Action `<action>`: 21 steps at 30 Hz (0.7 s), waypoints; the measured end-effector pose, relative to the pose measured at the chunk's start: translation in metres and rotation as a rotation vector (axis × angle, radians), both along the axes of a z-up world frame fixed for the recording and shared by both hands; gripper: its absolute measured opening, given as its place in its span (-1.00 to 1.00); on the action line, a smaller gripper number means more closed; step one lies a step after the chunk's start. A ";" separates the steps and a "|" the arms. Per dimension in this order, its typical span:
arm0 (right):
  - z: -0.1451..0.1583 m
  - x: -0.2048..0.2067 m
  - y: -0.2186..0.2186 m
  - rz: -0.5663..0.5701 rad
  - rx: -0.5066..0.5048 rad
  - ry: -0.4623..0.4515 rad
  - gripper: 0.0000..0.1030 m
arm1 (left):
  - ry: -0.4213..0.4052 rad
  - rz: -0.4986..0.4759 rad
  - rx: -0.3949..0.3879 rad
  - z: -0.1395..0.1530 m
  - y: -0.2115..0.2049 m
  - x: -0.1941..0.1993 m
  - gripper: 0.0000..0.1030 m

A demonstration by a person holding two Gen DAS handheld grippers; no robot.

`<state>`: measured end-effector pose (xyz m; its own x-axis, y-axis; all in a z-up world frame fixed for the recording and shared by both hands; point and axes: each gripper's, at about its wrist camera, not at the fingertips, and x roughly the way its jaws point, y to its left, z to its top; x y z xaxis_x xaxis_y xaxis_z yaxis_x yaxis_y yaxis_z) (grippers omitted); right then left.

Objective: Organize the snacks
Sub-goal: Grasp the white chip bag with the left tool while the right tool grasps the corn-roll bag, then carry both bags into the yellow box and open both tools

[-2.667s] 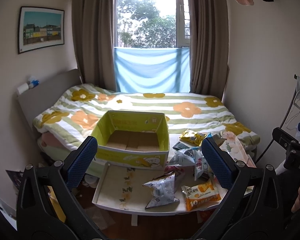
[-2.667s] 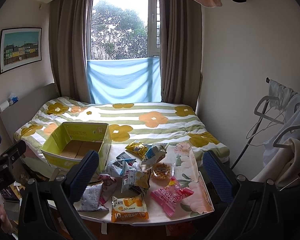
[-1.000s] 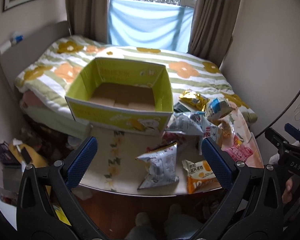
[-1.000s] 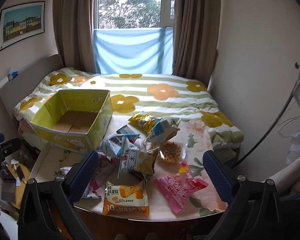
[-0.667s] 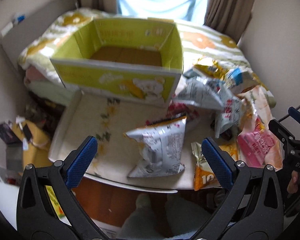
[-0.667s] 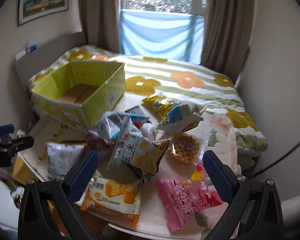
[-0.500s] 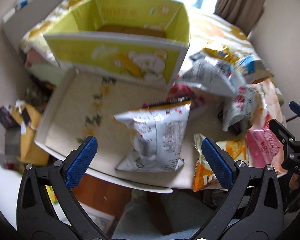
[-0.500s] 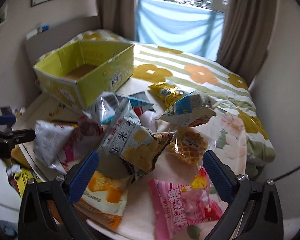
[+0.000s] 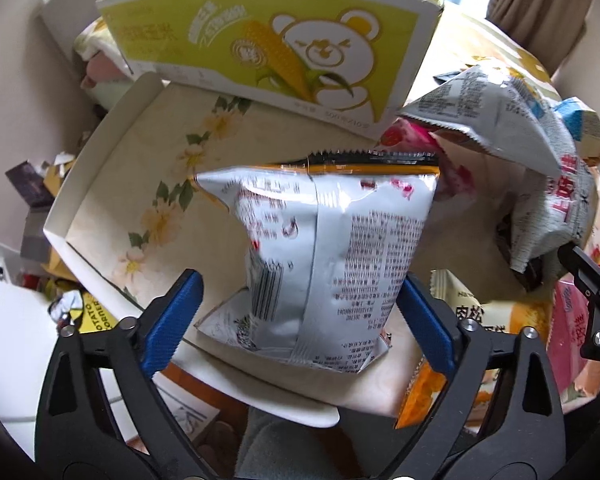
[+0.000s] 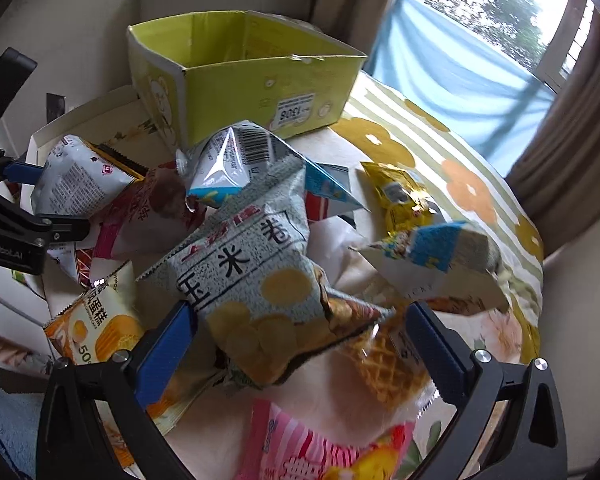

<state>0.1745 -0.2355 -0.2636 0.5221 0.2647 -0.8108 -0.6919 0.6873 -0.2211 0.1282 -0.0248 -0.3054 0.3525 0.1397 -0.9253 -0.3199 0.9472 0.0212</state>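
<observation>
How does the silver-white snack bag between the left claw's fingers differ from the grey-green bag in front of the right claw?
The silver-white bag shows its printed back with a barcode; the grey-green bag shows its front with large characters and yellow discs. The silver-white bag lies alone on the floral tray; the grey-green bag rests on a heap of packets. Both are sealed and puffy.

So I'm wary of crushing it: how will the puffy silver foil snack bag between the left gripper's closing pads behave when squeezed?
The silver foil snack bag looks air-filled, so probably light and yielding. Its glossy film may slip. The left gripper is closing around it.
</observation>
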 end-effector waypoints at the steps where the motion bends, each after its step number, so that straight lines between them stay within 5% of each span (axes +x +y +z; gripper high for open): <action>1: -0.001 0.001 0.002 0.014 -0.002 -0.001 0.99 | 0.002 0.003 0.002 -0.002 -0.001 0.001 0.67; 12: -0.012 0.001 0.022 0.185 -0.084 -0.037 0.99 | 0.004 0.012 0.063 -0.007 -0.004 0.009 0.21; 21: -0.020 0.002 0.028 0.203 -0.077 0.019 0.30 | 0.001 0.028 0.069 0.000 -0.005 0.006 0.09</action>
<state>0.1767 -0.2078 -0.2839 0.4488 0.2994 -0.8420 -0.8189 0.5150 -0.2533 0.1341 -0.0294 -0.3051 0.3470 0.2133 -0.9133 -0.3463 0.9341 0.0865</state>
